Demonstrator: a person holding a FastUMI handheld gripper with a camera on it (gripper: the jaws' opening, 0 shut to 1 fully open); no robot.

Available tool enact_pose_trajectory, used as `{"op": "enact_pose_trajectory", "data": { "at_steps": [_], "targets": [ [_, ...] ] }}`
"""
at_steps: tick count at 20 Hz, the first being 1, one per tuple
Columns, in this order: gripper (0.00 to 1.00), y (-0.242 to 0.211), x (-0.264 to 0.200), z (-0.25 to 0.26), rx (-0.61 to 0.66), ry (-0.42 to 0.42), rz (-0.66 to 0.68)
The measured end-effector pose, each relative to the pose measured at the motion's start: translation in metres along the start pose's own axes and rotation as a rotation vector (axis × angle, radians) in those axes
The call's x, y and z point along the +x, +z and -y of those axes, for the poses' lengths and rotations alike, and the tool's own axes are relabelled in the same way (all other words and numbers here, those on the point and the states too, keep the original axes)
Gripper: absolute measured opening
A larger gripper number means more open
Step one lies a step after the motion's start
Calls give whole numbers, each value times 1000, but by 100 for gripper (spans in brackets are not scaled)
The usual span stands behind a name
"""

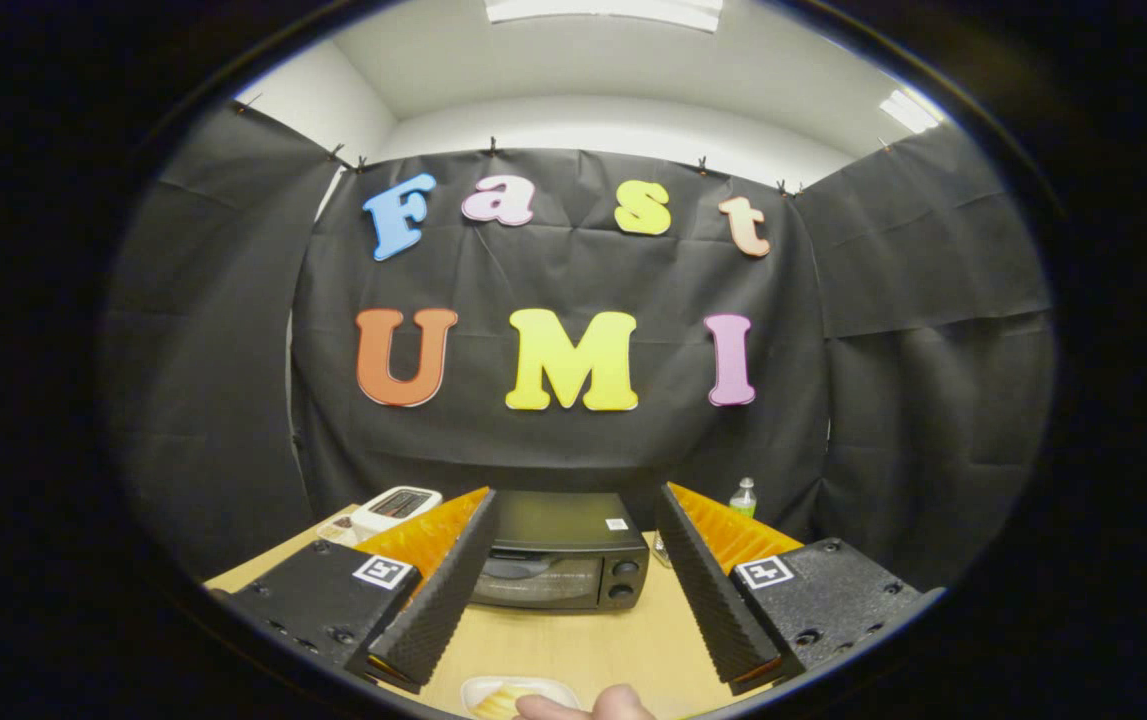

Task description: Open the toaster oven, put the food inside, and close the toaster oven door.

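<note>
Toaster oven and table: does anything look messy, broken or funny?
Nothing stands out. The toaster oven sits squarely on the table with its door closed. The food plate lies flat near a fingertip. The gripper is open, holding nothing. A bottle stands upright.

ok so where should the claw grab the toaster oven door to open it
Probably the top edge of the toaster oven door, where a handle bar seems to run above the glass. Come straight from the front: the door faces the open claw, shut, with its knobs on the right.
</note>
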State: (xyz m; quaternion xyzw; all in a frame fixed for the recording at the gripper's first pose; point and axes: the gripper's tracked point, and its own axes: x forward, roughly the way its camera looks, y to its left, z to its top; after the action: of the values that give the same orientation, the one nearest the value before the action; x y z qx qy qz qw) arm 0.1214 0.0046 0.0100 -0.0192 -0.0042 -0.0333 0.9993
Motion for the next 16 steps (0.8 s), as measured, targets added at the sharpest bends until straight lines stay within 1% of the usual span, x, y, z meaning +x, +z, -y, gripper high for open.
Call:
{"op": "enact_pose_trajectory", "data": {
  "at_steps": [3,7,9,12,16],
  "targets": [
    [100,-9,44,-17,-7,16,-14],
    [100,-40,99,-51,19,60,-62],
    [100,-65,126,-64,33,70,-93],
    [100,-103,163,-73,20,53,-123],
    [100,-163,193,-77,59,33,-229]
  ]
}}
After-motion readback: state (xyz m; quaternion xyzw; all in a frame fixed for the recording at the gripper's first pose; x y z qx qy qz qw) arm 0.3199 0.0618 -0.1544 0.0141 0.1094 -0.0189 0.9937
